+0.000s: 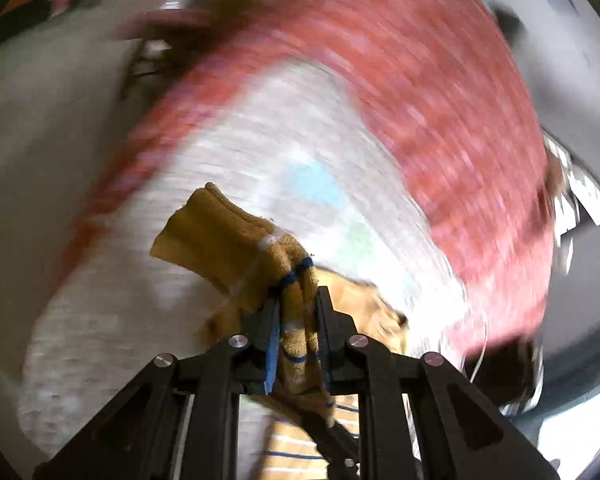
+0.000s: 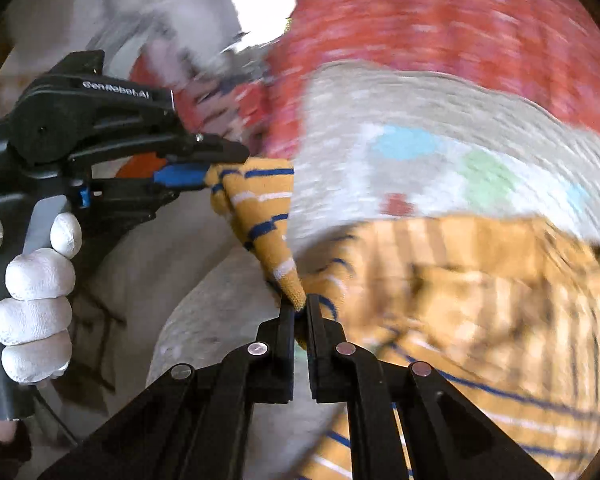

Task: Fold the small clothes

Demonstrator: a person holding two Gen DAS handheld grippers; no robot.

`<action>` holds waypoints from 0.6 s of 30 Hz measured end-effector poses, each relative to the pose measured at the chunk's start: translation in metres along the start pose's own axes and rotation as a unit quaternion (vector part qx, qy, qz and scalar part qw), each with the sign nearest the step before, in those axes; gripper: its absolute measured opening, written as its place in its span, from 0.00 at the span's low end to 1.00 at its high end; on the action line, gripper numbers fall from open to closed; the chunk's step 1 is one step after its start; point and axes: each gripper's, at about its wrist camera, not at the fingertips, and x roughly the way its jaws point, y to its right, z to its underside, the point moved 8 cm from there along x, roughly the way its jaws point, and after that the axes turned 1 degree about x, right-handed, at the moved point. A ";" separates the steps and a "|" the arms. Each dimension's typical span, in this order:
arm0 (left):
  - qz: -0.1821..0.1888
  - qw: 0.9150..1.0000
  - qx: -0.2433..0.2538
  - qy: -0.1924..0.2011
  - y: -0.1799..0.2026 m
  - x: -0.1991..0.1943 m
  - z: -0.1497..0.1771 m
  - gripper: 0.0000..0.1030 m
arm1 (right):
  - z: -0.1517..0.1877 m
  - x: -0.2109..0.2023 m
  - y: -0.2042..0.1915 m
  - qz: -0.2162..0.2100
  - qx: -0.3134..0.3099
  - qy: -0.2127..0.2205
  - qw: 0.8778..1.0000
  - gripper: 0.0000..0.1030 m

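A small mustard-yellow knit garment (image 2: 480, 280) with blue and white stripes hangs between both grippers above a grey cloth (image 2: 380, 128). My left gripper (image 1: 298, 304) is shut on a bunched fold of the yellow garment (image 1: 236, 244), whose cuff sticks up past the fingers. In the right wrist view that left gripper (image 2: 216, 168) comes in from the left, held by a white-gloved hand (image 2: 36, 300), pinching the garment's edge. My right gripper (image 2: 301, 308) is shut on a thin corner of the same garment. The background is blurred.
The grey cloth (image 1: 228, 152) carries blue, green and red patches and lies over a red patterned blanket (image 1: 440, 80). A pale surface (image 1: 40, 140) spreads to the left. Dark and shiny objects (image 1: 572, 192) sit at the right edge, too blurred to identify.
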 end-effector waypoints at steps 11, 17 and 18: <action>0.031 0.973 0.158 -0.164 0.195 0.152 0.128 0.17 | 0.085 -0.092 0.209 0.088 0.259 0.028 0.961 0.09; -0.017 0.969 0.212 -0.125 0.185 0.122 0.120 0.27 | 0.124 -0.131 0.272 0.112 0.327 0.043 0.937 0.09; -0.034 0.969 0.217 -0.116 0.172 0.112 0.119 0.31 | 0.124 -0.137 0.279 0.114 0.328 0.048 0.937 0.11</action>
